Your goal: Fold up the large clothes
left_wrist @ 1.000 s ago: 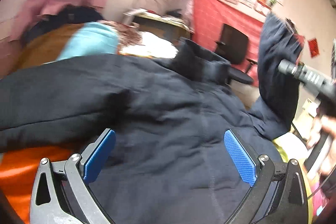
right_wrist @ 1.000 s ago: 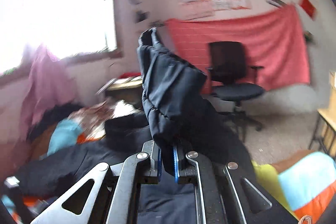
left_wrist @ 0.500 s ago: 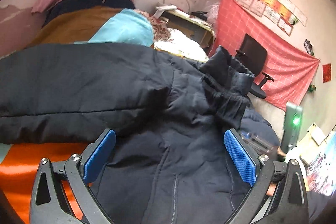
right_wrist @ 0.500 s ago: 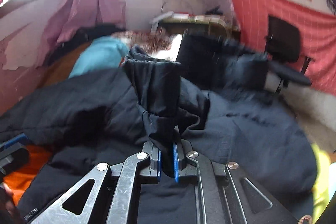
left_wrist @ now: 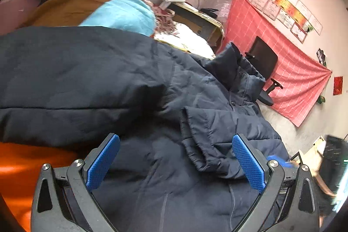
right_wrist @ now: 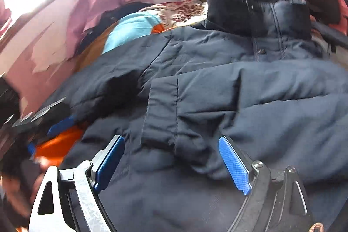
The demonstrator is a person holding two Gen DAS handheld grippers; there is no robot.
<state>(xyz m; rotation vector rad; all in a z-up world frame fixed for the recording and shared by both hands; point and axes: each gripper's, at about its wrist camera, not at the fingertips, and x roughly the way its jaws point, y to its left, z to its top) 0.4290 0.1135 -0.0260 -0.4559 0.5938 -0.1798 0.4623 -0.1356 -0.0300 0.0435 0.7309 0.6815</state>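
I count one dark navy padded jacket (left_wrist: 134,84), spread across the bed (left_wrist: 19,169) over its orange cover, collar toward the far end. One sleeve cuff (right_wrist: 165,114) lies folded onto the jacket's front. My right hand-held gripper (right_wrist: 171,164) has just been opening; its jaws stand wide, the cuff lying loose between them. My left hand-held gripper (left_wrist: 176,164) gapes wide too, gripping nothing
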